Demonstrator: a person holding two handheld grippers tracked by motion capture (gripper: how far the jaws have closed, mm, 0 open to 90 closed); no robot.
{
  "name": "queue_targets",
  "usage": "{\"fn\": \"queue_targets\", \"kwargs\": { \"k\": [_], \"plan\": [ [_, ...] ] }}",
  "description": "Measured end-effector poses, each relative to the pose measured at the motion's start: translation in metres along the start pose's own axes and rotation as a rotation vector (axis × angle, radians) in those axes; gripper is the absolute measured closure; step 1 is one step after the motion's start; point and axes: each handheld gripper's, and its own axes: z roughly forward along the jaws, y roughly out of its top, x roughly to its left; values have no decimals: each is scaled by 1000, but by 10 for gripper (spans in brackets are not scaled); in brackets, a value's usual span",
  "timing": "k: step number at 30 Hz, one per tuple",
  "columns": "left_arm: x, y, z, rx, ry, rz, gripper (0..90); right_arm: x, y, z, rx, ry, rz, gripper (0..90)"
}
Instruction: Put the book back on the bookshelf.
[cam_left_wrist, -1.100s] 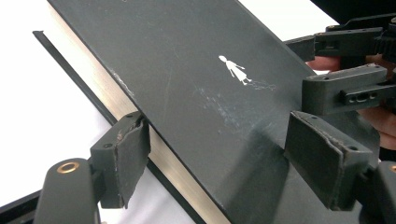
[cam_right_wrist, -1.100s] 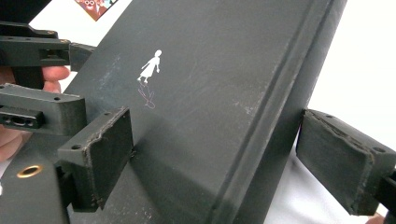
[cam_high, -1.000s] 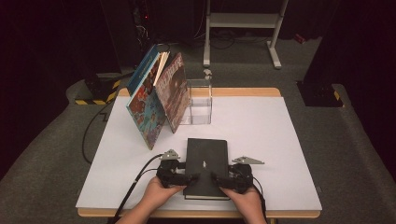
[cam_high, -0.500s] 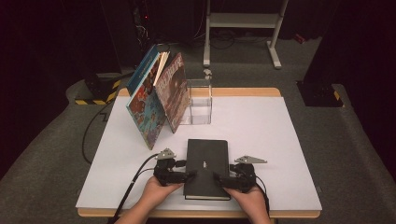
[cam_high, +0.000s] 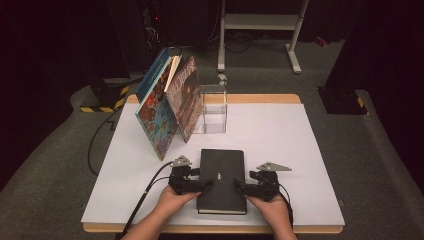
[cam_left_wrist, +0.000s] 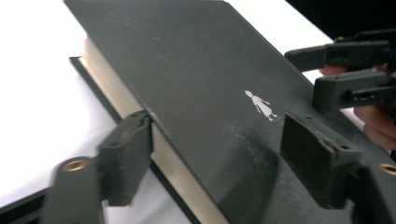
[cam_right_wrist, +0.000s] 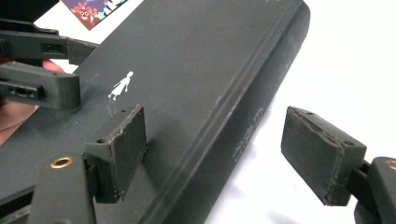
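A black hardcover book with a small white figure on its cover lies flat near the table's front edge. My left gripper is open at the book's left side. In the left gripper view, my left gripper straddles the book's page edge, one jaw beside the pages and the other over the cover. My right gripper is open at the book's right side. In the right gripper view, my right gripper spans the spine, one jaw on the cover and the other over the white table.
Two colourful books lean against a clear plastic box at the back left of the white table. A black cable trails off the front left. A white rack stands on the floor behind.
Both grippers stay at the book's two sides with only slight shifts. The book has not moved.
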Motion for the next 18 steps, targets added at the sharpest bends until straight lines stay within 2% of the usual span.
{"fn": "queue_targets", "kwargs": {
  "k": [1, 7, 13, 18],
  "plan": [
    [-1, 1, 1, 12, 1, 3, 228, -1, -1, -1, -8, 1, -8, 217],
    [-1, 2, 6, 34, -8, -5, 165, -2, -9, -5, -24, 15, 12, 213],
    [-1, 2, 6, 34, -3, 19, 162, -1, -11, -6, -28, 21, 9, 205],
    [0, 2, 6, 32, -11, 18, 162, 0, -14, -7, -29, 29, 16, 192]
  ]
}}
